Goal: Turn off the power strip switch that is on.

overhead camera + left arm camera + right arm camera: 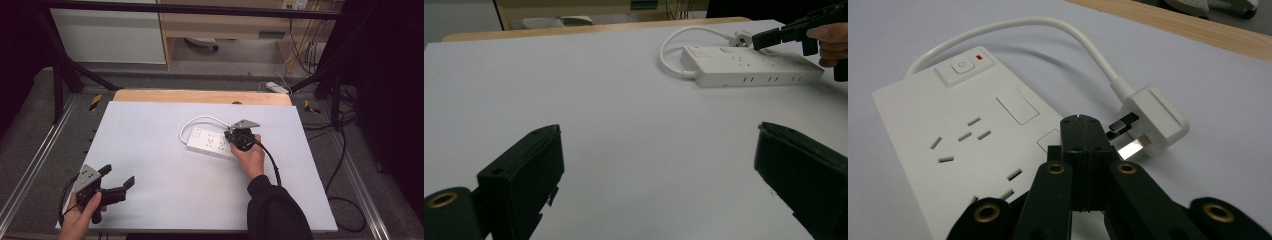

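Observation:
A white power strip [210, 144] lies flat mid-table, its short white cable looping round to a three-pin plug [1153, 117] that lies loose beside it. My right gripper [1080, 120] is shut, jaws pressed together with nothing between them, tips at the strip's [948, 130] top face close to the plug's prongs. A small red light [979, 57] shows next to the strip's switch [962, 67]. My left gripper [119, 175] is held open near the table's front left corner, far from the strip. Its jaws stand wide apart over bare table, pointing toward the strip [749, 67] and the right gripper [756, 41].
The white table top [150, 130] has a wooden strip [200, 96] along its far edge. Metal frame rails run along both sides. Cables and another white socket block [277, 88] lie on the floor beyond the far right corner.

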The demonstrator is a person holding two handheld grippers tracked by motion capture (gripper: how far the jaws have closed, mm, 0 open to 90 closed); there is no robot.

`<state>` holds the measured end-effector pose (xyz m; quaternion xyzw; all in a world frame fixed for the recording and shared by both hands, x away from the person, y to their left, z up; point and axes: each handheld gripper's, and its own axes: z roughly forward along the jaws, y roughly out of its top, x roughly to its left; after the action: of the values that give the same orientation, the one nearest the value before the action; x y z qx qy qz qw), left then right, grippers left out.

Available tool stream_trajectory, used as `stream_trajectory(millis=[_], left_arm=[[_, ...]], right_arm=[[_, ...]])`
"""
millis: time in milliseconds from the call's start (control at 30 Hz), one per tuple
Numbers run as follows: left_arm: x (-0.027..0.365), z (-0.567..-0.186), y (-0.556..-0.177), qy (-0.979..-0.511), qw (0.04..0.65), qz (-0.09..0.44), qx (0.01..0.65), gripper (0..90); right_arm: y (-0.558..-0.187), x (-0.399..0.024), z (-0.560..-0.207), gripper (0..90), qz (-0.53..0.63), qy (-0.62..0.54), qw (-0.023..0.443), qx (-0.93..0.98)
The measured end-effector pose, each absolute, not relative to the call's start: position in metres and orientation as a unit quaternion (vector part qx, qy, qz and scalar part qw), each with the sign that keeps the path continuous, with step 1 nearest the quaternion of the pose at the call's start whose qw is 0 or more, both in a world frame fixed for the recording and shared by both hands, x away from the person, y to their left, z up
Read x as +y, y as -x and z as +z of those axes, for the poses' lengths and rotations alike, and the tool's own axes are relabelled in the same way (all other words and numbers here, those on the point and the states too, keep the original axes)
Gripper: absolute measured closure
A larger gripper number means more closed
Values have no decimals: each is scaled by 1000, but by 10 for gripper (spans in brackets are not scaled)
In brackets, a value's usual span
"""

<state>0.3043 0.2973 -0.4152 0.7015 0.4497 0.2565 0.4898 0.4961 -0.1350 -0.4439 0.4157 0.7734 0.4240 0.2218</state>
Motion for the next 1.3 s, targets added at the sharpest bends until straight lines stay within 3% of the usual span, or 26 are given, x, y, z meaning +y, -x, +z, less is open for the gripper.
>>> stream_trajectory(millis=[1300], left_arm=[[295, -416, -305, -705, 485, 258, 449, 57]], right_arm=[[-493, -142, -447, 900, 428, -432, 219, 763]])
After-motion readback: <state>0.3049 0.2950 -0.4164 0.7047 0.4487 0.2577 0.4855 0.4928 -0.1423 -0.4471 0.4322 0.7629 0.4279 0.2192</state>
